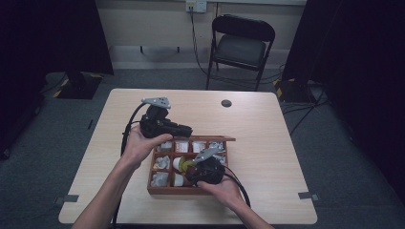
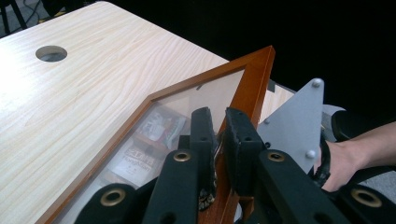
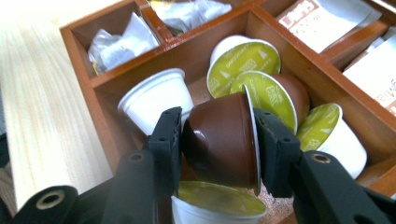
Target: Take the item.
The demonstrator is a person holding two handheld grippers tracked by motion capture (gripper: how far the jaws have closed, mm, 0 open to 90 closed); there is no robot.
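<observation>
Right claw [image 3: 217, 140] clamps brown capsule [image 3: 219, 144], axis sideways, foil lid rightward; left claw [image 2: 220, 140] pinches box lid [image 2: 254, 79] frame.

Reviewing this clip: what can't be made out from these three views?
- Capsule label: right gripper view, foil faces sideways, print unreadable.
- Sachet text: left gripper view, blurred behind the glass lid.
- Box contents: high view, too small, partly covered by right hand-held gripper.
</observation>
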